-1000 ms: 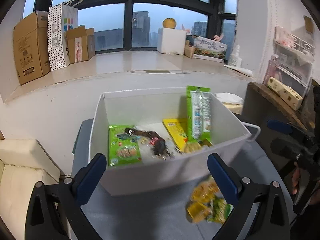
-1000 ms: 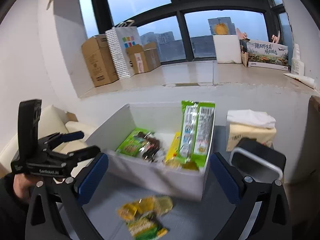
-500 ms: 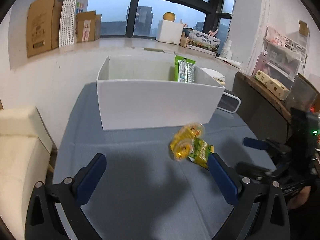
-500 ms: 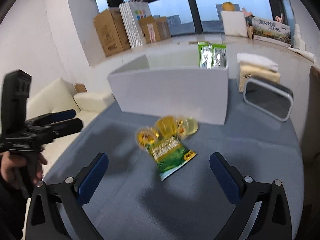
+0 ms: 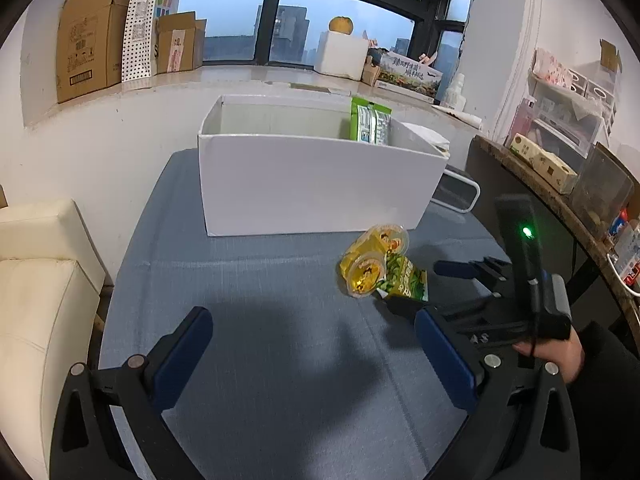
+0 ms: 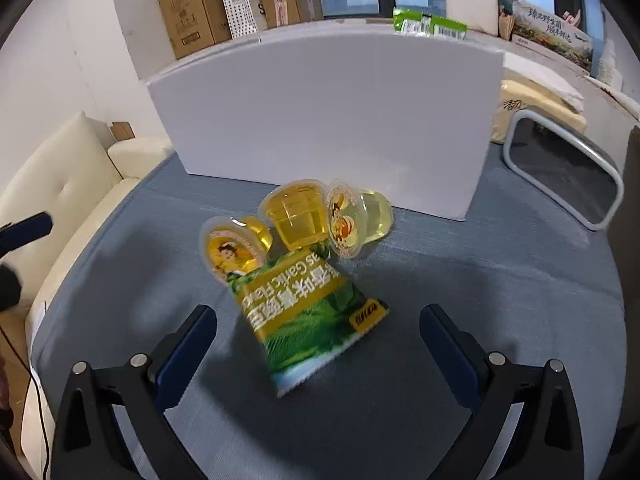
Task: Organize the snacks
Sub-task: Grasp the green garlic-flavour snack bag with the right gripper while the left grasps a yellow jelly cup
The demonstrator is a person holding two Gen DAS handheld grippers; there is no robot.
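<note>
1. Snacks, such as a tall green packet (image 5: 370, 125), are seen already stored in the white box (image 5: 312, 184).
2. Three jelly cups (image 6: 298, 222) and a green pouch (image 6: 310, 312) are left on the counter (image 5: 260, 320) before the box.
3. Right gripper (image 6: 318, 346) fingers are spread around the pouch; left gripper (image 5: 312, 354) is held released, empty.

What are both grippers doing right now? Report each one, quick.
Left gripper: open, holding nothing, above bare blue cloth.
Right gripper: open, holding nothing, fingers either side of the green garlic-flavour snack bag.
</note>
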